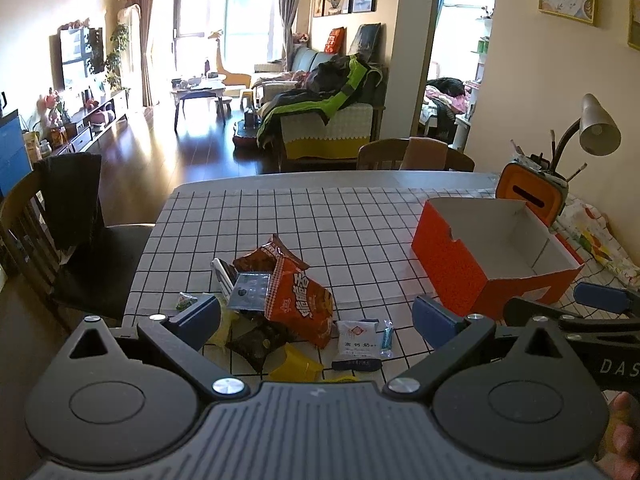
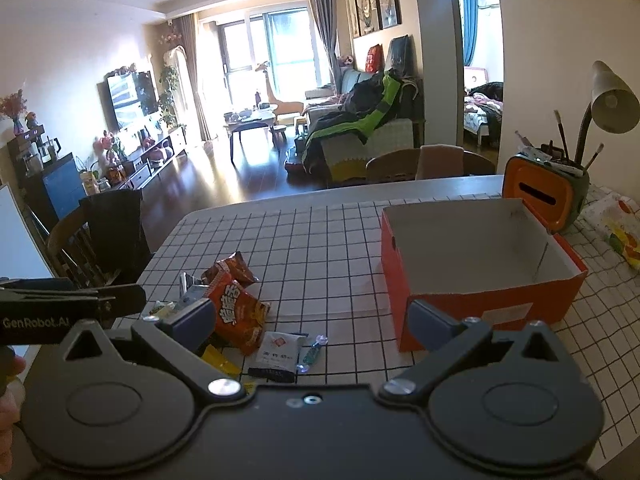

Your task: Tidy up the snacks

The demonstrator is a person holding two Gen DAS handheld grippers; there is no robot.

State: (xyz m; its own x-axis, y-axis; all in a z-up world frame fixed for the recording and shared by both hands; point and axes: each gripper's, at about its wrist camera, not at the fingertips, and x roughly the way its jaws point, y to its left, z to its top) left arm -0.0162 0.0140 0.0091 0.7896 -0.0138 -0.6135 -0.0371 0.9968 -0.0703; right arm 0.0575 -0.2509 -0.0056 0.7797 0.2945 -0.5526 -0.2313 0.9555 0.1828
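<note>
A heap of snack packets lies on the checked tablecloth (image 1: 360, 216). On top is an orange-red crisp bag (image 1: 298, 300) (image 2: 240, 312). Beside it lie a white sachet (image 1: 356, 338) (image 2: 278, 350), a small blue-green sweet (image 1: 387, 338) (image 2: 314, 352), yellow wrappers (image 1: 296, 364) and a dark packet (image 1: 256, 340). An open orange cardboard box (image 1: 452, 264) (image 2: 432, 300), white and bare inside, stands to the right. My left gripper (image 1: 316, 316) hangs open just above the heap. My right gripper (image 2: 312, 320) is open too, between the heap and the box, holding nothing.
Behind the box stand an orange tissue holder (image 2: 540, 196) with brushes and a desk lamp (image 2: 612, 100). A printed cloth (image 1: 596, 232) lies at the far right. Wooden chairs sit at the left (image 1: 60, 232) and the far side (image 1: 412, 154) of the table.
</note>
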